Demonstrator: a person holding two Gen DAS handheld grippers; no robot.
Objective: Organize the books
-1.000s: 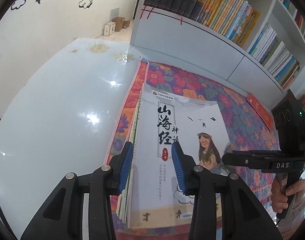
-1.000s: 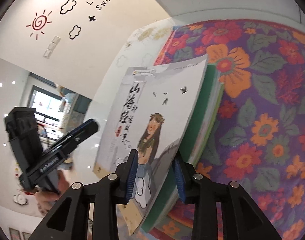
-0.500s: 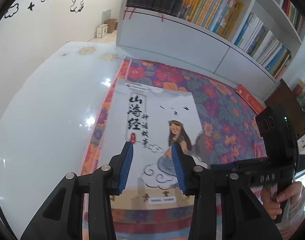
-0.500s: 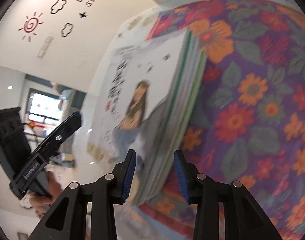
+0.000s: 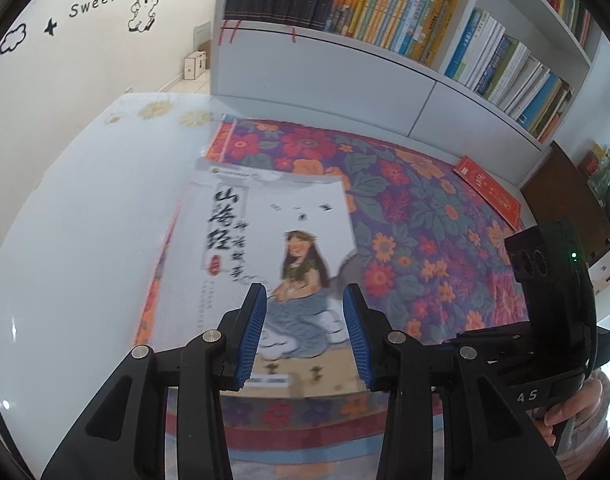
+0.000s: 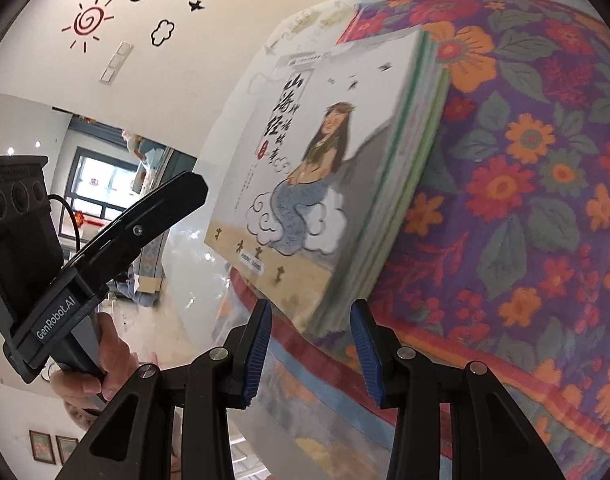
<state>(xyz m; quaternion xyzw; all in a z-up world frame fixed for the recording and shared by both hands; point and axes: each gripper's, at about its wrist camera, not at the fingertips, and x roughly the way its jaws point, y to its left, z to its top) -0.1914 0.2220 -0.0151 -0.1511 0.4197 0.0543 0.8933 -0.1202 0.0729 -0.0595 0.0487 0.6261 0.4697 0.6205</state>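
Two grippers, jaws released | glossy flat book stack (image 6: 345,168) | floral woven cloth (image 6: 525,200)

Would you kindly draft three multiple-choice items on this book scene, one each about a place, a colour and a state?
1. The stack of books lies on
A. the bookshelf
B. the floral cloth
C. the floor

2. The pads of the right hand-held gripper are
A. blue
B. red
C. green

3. The left hand-held gripper is
A. shut on a book
B. open and holding nothing
C. out of view

Answers:
1 B: the floral cloth spreads beneath and around the stack.
2 A: both pads show blue ribbed faces.
3 B: its jaws stand apart, with the top cover visible in the gap between them.
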